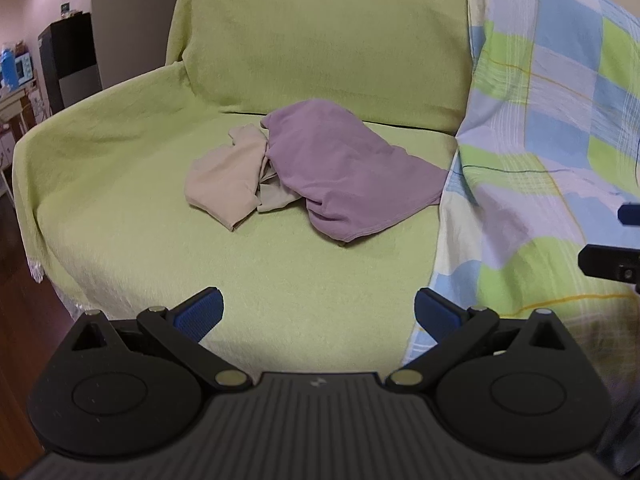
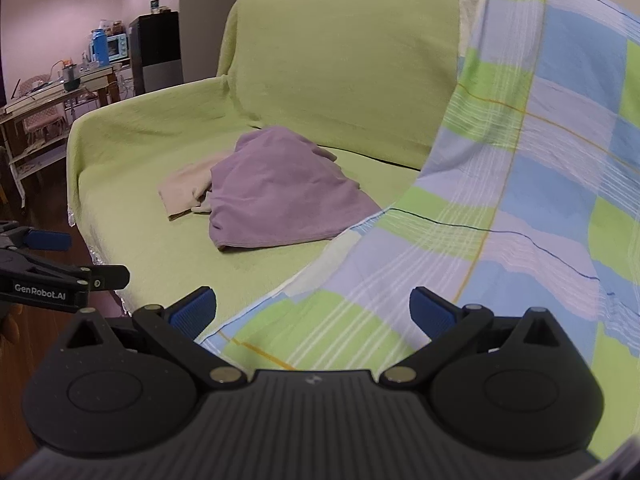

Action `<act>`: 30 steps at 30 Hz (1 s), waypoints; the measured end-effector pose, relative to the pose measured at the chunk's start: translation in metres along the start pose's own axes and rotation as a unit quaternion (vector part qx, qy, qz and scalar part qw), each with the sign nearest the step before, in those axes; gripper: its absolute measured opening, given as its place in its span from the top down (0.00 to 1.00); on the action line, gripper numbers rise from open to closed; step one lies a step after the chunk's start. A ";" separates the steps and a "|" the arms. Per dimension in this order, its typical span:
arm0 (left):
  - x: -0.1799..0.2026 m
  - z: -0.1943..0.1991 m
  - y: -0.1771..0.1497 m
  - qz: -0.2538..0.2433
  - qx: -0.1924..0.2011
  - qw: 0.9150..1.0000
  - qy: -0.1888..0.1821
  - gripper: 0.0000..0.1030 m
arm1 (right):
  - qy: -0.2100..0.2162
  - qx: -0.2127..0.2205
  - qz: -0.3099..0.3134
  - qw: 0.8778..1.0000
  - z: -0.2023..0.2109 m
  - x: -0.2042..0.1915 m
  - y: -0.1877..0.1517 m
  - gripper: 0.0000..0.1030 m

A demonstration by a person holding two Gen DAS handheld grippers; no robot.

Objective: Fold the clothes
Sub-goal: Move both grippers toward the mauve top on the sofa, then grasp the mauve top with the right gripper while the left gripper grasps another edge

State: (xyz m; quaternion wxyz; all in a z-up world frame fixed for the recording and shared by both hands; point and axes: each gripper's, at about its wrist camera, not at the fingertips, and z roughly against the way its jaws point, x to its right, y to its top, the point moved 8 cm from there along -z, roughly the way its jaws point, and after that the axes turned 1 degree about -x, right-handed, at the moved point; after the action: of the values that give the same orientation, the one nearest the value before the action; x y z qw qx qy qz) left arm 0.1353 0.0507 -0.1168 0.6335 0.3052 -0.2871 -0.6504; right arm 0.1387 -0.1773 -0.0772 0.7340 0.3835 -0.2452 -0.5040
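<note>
A crumpled purple garment (image 1: 344, 168) lies on the green-covered sofa seat (image 1: 200, 264), partly over a crumpled beige garment (image 1: 228, 180). Both also show in the right wrist view, the purple garment (image 2: 280, 192) in front of the beige garment (image 2: 184, 188). My left gripper (image 1: 318, 316) is open and empty, hovering over the seat's front, well short of the clothes. My right gripper (image 2: 312, 312) is open and empty, over the checked sheet's lower edge. The left gripper also shows at the left edge of the right wrist view (image 2: 48, 256).
A blue, green and lilac checked sheet (image 2: 520, 184) drapes over the sofa's right side and back. The sofa backrest (image 1: 320, 40) rises behind the clothes. A black cabinet (image 2: 156, 48) and a cluttered table (image 2: 52, 92) stand at the far left. Dark wood floor (image 1: 16, 288) lies left of the sofa.
</note>
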 end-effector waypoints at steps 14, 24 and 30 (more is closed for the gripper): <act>-0.056 -0.051 0.019 -0.022 0.018 1.000 0.000 0.01 | 0.047 -0.032 0.218 0.974 -0.125 -0.090 0.030 0.45; -0.063 -0.086 0.011 -0.024 0.023 0.999 -0.016 0.01 | 0.055 -0.045 0.333 0.940 -0.194 -0.122 0.037 0.98; -0.039 -0.084 0.022 -0.105 0.043 0.992 -0.049 0.01 | 0.059 -0.008 0.278 0.959 -0.139 -0.092 0.070 0.98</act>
State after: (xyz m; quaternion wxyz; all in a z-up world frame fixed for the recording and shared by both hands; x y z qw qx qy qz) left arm 0.2138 0.0897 -0.1535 0.5333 0.3282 -0.3120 -0.7145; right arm 0.2466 -0.0343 -0.0998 0.8615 0.3236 -0.2941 -0.2581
